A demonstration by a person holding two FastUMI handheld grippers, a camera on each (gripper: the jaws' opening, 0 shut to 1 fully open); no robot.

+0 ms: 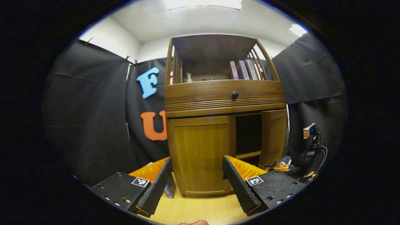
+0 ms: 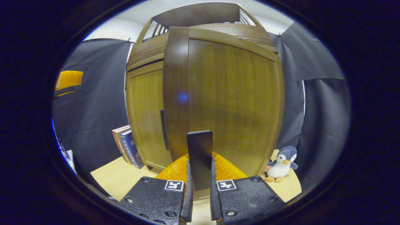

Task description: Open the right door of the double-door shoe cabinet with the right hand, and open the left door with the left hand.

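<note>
With the right door (image 1: 273,137) swung out and its handle (image 2: 200,157) pinched between our right gripper (image 2: 200,200) fingers, half the job looks done; the left door (image 1: 201,153) stays closed before our left gripper (image 1: 197,178), fingers wide, on the worktop (image 1: 200,209).

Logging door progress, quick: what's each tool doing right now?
Left tool: open, holding nothing.
Right tool: closed on the right door's handle.

In the left gripper view, books (image 1: 245,69) and a bottle (image 1: 188,77) stand on the shoe cabinet's (image 1: 225,97) upper shelf above the closed left door (image 1: 201,153) and swung-out right door (image 1: 273,137), a toy penguin (image 2: 281,164) beside it.
</note>
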